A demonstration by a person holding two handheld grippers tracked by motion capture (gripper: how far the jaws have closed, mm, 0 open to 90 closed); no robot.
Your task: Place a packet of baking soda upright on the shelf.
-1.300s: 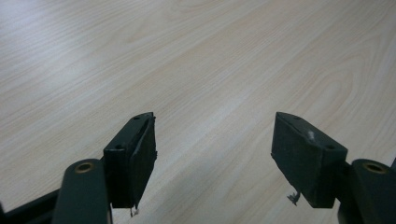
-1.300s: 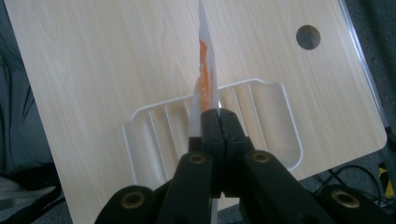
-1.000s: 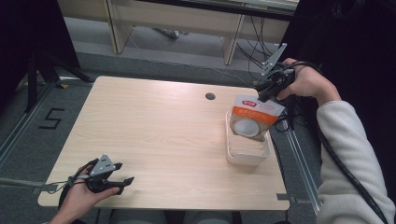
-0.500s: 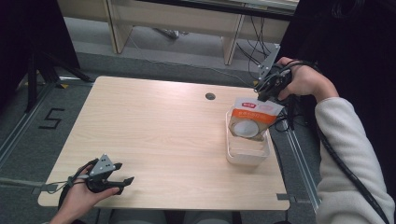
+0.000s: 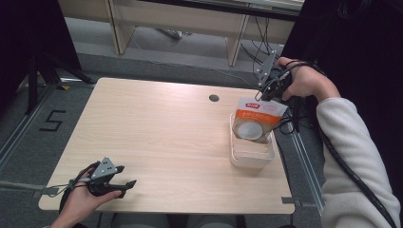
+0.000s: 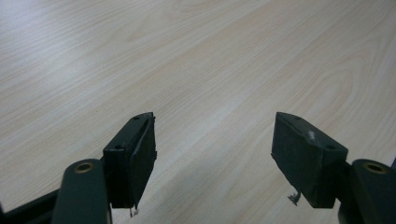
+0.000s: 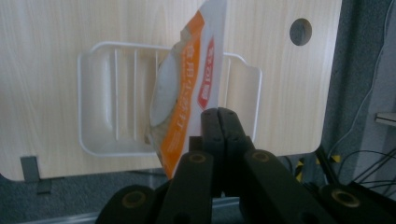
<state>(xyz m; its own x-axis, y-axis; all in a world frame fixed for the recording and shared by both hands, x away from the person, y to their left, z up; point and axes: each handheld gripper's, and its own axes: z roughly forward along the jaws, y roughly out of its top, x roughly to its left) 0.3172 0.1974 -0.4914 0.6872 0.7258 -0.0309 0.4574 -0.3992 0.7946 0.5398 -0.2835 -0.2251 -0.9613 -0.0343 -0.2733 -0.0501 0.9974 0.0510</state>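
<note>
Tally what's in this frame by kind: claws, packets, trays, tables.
Claws: 2, the left claw open over the table, the right claw shut on the packet
Orange-and-white packet: 1, hanging over the tray
White tray: 1
Wooden table: 1
Total: 5

Pale wood-grain tabletop point(image 5: 166, 137), rectangular with rounded corners, standing on grey carpeted floor point(image 5: 28, 142). Round cable hole point(image 5: 214, 98) near the far edge, right of centre. White ribbed plastic tray point(image 5: 236, 156) resting flat close to the right edge, long side running front to back. Small grey brackets at the front corners, one at the right point(image 5: 290, 201). Left hand-held gripper point(image 5: 124, 176) lying at the near left corner, jaws spread over bare wood.
</note>
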